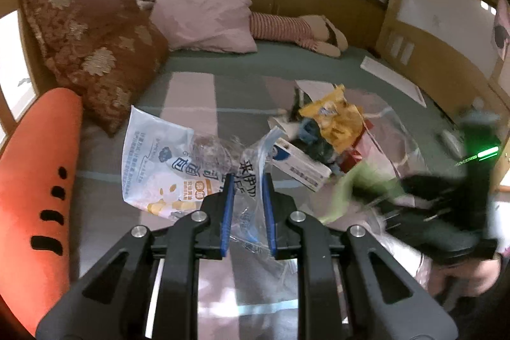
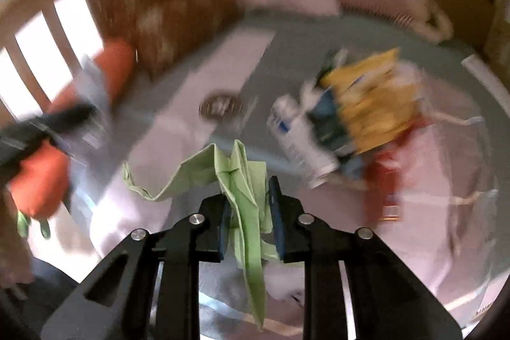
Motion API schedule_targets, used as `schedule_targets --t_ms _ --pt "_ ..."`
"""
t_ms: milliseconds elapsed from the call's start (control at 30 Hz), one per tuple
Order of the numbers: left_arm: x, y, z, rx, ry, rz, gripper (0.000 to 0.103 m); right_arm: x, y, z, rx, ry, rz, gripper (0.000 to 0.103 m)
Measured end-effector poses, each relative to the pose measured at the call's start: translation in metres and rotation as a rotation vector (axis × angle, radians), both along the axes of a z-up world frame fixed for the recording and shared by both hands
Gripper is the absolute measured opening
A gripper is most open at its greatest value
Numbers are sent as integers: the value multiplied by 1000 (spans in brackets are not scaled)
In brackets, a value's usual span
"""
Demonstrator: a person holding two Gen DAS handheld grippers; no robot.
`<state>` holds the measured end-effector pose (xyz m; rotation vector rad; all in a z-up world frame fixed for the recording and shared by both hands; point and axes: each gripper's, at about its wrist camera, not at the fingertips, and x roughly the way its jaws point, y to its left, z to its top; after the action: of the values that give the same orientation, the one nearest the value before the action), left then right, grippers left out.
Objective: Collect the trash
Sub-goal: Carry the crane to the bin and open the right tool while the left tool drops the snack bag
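A printed plastic bag [image 1: 159,168] is clamped in the left gripper [image 1: 247,212]; a green wrapper [image 2: 242,190] is pinched by the right gripper [image 2: 251,212]. Beyond, on the bed [image 1: 255,66], a white box [image 1: 299,164] and yellow packet [image 1: 334,117] are heaped, flanked by a carrot cushion [image 1: 38,168].

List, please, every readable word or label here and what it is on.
"来伊…", sideways, on the clear bag in the left hand-held gripper; its other print is too small.
White box: print too small.
Yellow wrapper: blurred.
Right wrist view: all blurred.
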<state>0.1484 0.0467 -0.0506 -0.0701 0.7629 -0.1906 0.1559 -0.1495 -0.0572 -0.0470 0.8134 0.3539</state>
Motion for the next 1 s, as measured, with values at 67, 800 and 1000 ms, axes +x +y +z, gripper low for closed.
schedule_targets --t_ms 67,800,1000 --pt "0 -13 -7 5 10 -23 18 -18 -22 8 -3 -77 -67 23" --pt "1 -56 -36 66 50 -14 19 -28 -53 -7 55 -55 -169 23" --pt "1 -58 -35 73 44 -18 19 -25 -53 -9 49 -46 -174 24"
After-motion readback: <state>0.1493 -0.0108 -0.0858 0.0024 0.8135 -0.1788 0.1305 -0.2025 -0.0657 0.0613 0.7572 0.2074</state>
